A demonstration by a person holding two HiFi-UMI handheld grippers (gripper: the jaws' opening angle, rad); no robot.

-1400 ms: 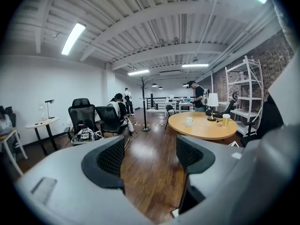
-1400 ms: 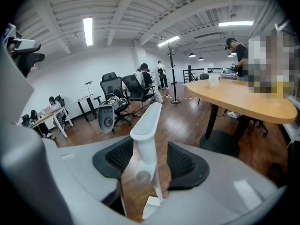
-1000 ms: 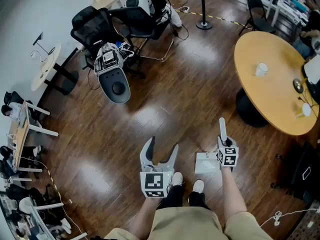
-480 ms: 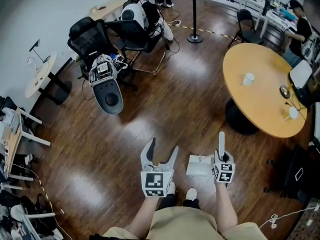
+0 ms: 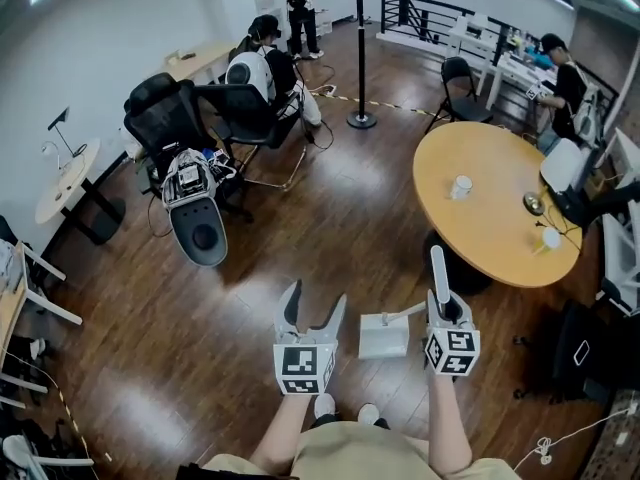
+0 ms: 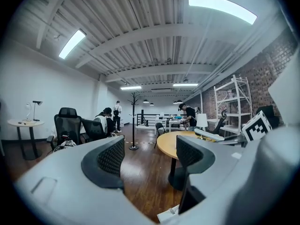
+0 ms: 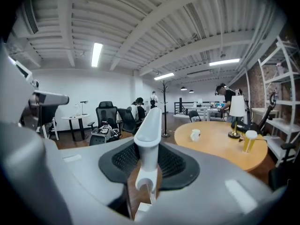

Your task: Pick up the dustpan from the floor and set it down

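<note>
The white dustpan (image 5: 384, 336) hangs above the brown wooden floor, in front of the person's feet. Its long handle (image 5: 439, 273) points up and away. My right gripper (image 5: 443, 308) is shut on that handle; in the right gripper view the handle (image 7: 151, 130) stands upright between the closed jaws of the right gripper (image 7: 149, 165). To the pan's left, my left gripper (image 5: 313, 313) is held open and empty. In the left gripper view, nothing lies between the wide jaws of the left gripper (image 6: 150, 156), and a corner of the pan (image 6: 168, 214) shows at the bottom.
A round wooden table (image 5: 490, 208) with a cup (image 5: 461, 186) stands ahead on the right. Black office chairs (image 5: 165, 118) and a grey machine (image 5: 195, 218) stand at the left, a coat stand (image 5: 360, 48) farther back. A black bag (image 5: 585, 353) lies at the right. People sit at desks.
My right gripper has risen with the dustpan, lifting the pan off the floor. The left gripper rose a little. The head view has tilted up, showing more of the room.
</note>
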